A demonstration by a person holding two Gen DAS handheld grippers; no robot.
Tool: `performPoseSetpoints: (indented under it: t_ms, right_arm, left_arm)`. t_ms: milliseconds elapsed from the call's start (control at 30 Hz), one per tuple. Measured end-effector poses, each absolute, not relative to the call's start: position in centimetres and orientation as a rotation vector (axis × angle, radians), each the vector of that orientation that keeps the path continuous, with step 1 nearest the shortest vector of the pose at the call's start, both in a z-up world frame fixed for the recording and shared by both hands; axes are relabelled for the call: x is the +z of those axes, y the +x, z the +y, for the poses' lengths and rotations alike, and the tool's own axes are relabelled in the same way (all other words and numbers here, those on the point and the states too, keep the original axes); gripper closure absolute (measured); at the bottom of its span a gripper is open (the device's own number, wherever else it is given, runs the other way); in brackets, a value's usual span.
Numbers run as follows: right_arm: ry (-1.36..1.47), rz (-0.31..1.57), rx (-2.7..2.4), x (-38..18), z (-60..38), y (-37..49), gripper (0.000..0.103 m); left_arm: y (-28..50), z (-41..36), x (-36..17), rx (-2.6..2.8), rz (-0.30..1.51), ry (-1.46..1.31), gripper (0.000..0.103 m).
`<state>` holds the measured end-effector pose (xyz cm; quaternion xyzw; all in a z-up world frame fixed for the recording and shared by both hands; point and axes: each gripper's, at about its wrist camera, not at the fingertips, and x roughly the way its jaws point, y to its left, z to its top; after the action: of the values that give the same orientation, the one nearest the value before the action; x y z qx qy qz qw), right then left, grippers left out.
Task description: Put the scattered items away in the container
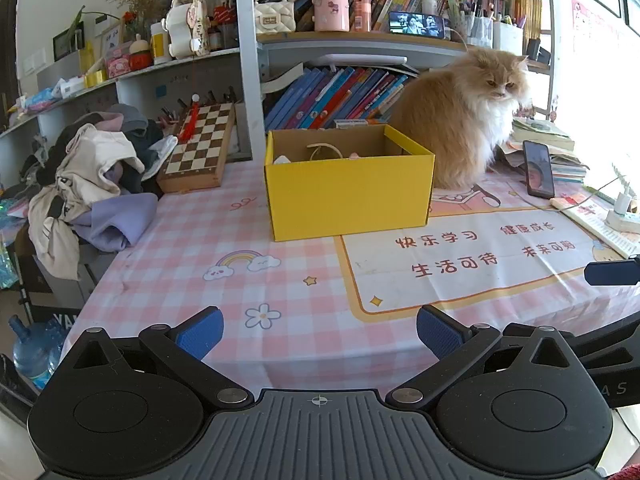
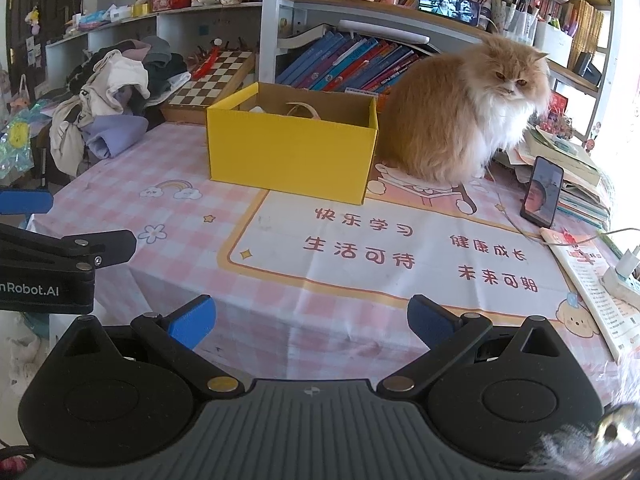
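Tabletop [image 1: 168,264] first, the biggest thing here, draped in a pink checked cloth with rainbows, flowers and a cream panel [image 2: 400,248] printed in red Chinese characters: 快乐学习, 健康成长, 生活可待, 未来可期. Next down in size, a fluffy orange-and-white cat [image 2: 460,120] sits upright on the cloth, just beside the right end of the yellow box [image 1: 348,196], fur almost touching its side. That box sits open-topped toward the far middle of the tabletop, well ahead of both tools; a few pale items [image 1: 324,151] show inside it, a curved band among them, too hidden to name. On the far left, a heap of clothes [image 1: 92,188] spills off the edge, a chessboard [image 1: 200,148] propped beside it. Over to the right, a phone [image 2: 542,192] stands lit with a face on screen, near stacked books and a white power strip [image 2: 620,280]. Now the left tool [image 1: 320,336]: blue pads spread wide, nothing between them, hovering over the near edge and aimed at the box. The right tool [image 2: 312,324] matches it, fingers wide apart and holding nothing. In the right wrist view, the left tool's arm pokes in at the left edge with lettering reading "nRobot.AI", the start cut off.
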<state>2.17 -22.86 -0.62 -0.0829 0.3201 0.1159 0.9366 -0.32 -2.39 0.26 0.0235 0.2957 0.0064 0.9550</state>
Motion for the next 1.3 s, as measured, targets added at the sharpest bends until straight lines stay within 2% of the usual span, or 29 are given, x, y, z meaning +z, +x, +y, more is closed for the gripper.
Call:
performPoseSetpoints:
  t_ms: [1300]
  right_arm:
    - [-0.146,0.671,0.224,-0.82,-22.85,2.90,0.000]
  left_arm:
    - [0.22,-1.61,-0.14,0.029,0.638,0.037,0.000]
